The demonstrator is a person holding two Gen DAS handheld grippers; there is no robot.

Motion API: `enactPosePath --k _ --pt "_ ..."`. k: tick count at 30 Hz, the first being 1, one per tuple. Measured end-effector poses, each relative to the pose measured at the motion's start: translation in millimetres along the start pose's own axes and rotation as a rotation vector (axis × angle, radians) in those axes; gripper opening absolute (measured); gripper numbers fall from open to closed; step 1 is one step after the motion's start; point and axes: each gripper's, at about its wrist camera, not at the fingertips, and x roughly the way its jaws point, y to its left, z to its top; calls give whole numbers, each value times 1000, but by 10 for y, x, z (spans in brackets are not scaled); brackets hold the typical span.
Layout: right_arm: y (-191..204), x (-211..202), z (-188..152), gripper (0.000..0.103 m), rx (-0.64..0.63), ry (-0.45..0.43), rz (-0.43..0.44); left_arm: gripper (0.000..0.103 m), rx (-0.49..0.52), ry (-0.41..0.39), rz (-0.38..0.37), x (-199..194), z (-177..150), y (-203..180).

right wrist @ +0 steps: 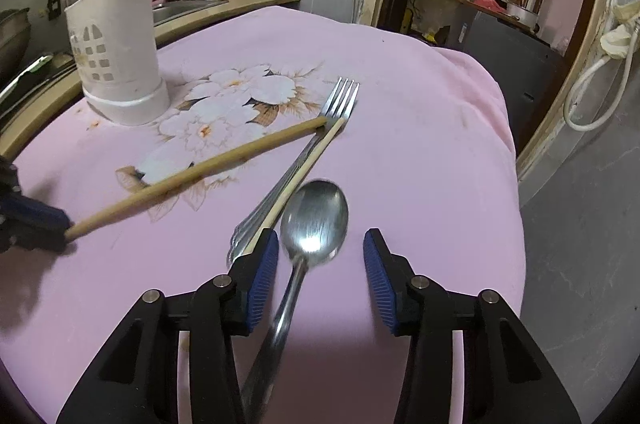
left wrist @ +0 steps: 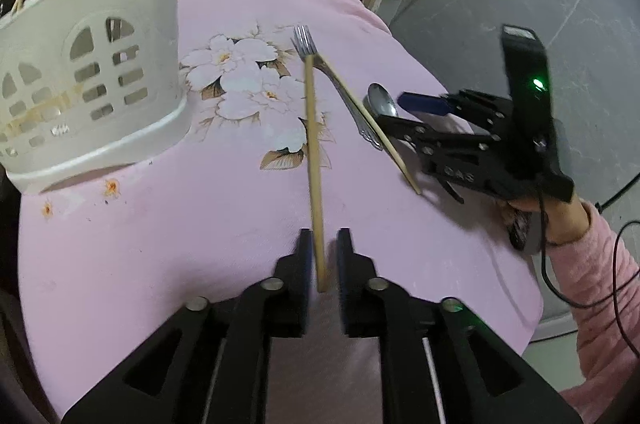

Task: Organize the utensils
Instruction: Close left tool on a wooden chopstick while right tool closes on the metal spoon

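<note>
Table, pink flowered cloth: all loose utensils were still found on it.

Holder, white, perforated: stood near the far left edge; nothing from the cloth was judged filed yet.

Left gripper: jaws slightly parted around the end of one chopstick; firm pinching could not be told.

Right gripper: jaws held apart astride the spoon, not pressing.

Fork and second chopstick: laid together mid-cloth, untouched.
</note>
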Motion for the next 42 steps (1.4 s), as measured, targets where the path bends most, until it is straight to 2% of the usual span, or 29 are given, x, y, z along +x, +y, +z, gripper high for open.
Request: enactPosePath --k 1,3,8,18,22,23,24,25,30,33,38,42 --pt "-9 23 22 41 2 1 3 26 11 -8 11 -19 4 -5" --pt "-9 46 43 41 5 2 8 29 22 -29 35 -28 28 -10" --pt "-23 72 59 39 14 3 23 29 31 -51 58 131 291 11" --pt "-27 50 46 37 28 2 41 28 79 5 81 698 805 31" --pt "-19 55 49 37 27 5 39 25 68 22 84 854 955 80" --pt "-14 57 49 37 25 7 38 22 63 26 87 877 977 85" --pt "-6 59 52 37 22 8 35 13 54 30 92 902 996 99" --pt "1 60 49 37 20 9 33 6 45 38 96 930 1007 119" --pt "41 105 72 34 -12 19 33 5 32 36 97 922 949 107" --pt "33 102 68 33 -15 15 30 5 10 16 71 821 843 91" --pt "61 -14 33 33 -26 -33 3 5 -8 -65 54 596 664 48" --pt "174 -250 -21 33 -63 -148 -63 5 -20 -183 68 362 533 -2"
